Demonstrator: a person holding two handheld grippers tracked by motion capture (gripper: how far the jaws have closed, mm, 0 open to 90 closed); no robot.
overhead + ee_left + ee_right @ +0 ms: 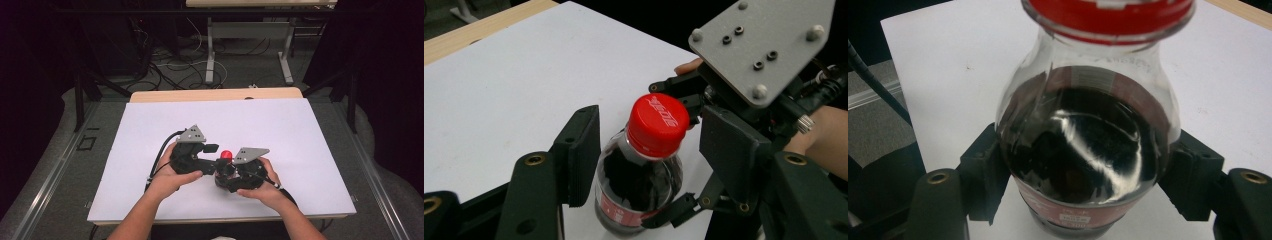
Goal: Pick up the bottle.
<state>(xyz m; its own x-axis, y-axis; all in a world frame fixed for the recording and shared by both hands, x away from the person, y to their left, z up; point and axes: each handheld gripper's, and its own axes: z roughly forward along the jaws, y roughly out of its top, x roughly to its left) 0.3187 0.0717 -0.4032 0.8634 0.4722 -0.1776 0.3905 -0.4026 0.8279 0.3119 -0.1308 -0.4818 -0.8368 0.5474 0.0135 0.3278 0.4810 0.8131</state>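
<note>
**High view: two grippers meet at a cola bottle**

High view shows a white, matte sheet (pixel 280 135) on the table, and near its front middle stands the bottle (pixel 226 156), its round red cap up. The left gripper (pixel 212 148) comes to the bottle from the left, the right gripper (pixel 222 172) from the right; each carries a grey three-cornered plate.

In the right gripper view, the black jaws press both sides of the bottle's (pixel 1088 145) clear, bulbous plastic wall, just above its red label; dark liquid shines inside.

In the left gripper view, flat black pads (pixel 581 155) stand either side of the ribbed cap (pixel 658 125), a narrow gap showing; jaws parted, gripping nothing.
</note>
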